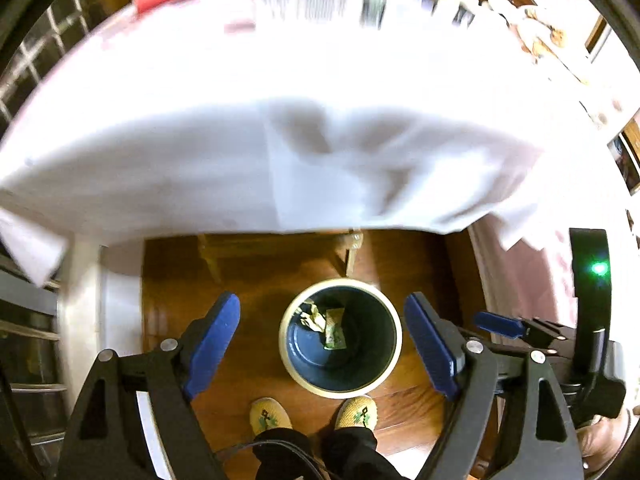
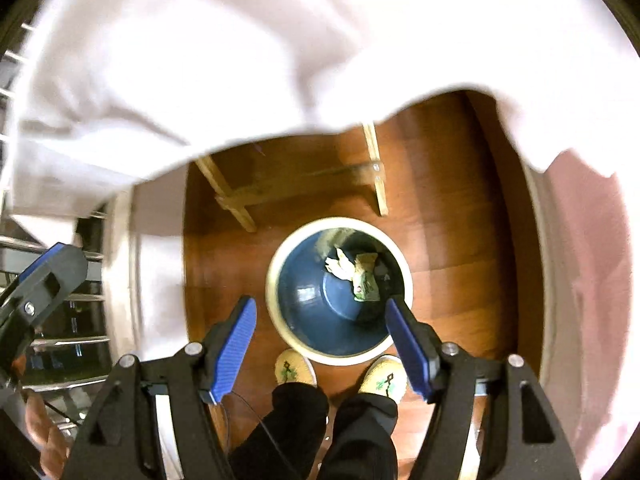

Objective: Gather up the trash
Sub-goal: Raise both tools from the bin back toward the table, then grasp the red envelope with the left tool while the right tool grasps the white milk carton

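Closest to me, my left gripper (image 1: pixel 322 338) stands with its blue pads apart and nothing between them, and my right gripper (image 2: pixel 320 346) is the same: jaws spread, empty. Both point steeply down. Just below them I see my own slippers (image 2: pixel 296 368) and dark trouser legs on the brown wooden floor (image 2: pixel 460 240).

Right in front of my toes stands the bin (image 1: pixel 289 354), a round tub with a pale rim and a dark blue inside. The trash is in it: a crumpled white paper (image 2: pixel 340 266) and a small greenish printed wrapper (image 2: pixel 366 280) lie side by side on the bottom, toward the far wall.

I judge both pieces to be very light and soft. The paper should crush under the pads, so any raised fold would do as a hold. The wrapper looks like slick film and lies flat, so I would pinch it across a short edge and squeeze firmly, or it may slide out.

Beyond the bin, wooden table legs (image 2: pixel 376 168) stand under the hanging edge of a white tablecloth (image 1: pixel 200 172). On the tabletop further off I make out only blurred printed boxes (image 1: pixel 304 2), so whether more trash waits there I cannot tell.
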{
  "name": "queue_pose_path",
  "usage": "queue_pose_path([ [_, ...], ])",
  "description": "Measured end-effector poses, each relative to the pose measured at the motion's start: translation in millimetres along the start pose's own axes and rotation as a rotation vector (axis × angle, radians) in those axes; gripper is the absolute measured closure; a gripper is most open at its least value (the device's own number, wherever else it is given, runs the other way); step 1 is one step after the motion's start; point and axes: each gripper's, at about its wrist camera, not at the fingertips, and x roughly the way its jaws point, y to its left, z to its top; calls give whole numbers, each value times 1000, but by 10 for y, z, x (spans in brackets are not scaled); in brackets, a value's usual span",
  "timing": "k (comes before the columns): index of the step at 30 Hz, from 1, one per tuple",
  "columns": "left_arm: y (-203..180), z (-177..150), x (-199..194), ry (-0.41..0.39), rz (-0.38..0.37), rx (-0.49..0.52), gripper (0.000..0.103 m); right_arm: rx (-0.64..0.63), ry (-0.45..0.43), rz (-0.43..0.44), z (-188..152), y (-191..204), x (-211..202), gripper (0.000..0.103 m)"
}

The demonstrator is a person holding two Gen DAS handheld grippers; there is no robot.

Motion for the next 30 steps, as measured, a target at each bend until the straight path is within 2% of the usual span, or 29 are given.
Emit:
queue_pose_path([
  [5, 14, 160, -719, -58, 61, -29, 20, -66, -48, 59, 147, 289, -612, 35],
  [7, 29, 208, -920, -75, 63, -53, 20, -107, -82, 86, 223, 415, -859, 35],
  [11, 103, 287, -1271, -101, 46, -124, 20, -174, -146, 134, 373, 652, -1290, 35],
  [15, 144, 359, -1504, -136, 64, -169, 20, -223, -192, 181, 486, 856, -1623, 35],
  [22, 267, 536, -1896, -250, 134, -212, 20, -275, -225, 230, 634, 1126, -1893, 35],
  [30, 361, 839, -1905, -269, 192, -159, 20, -217, -200, 250, 983, 1215, -1810, 35],
])
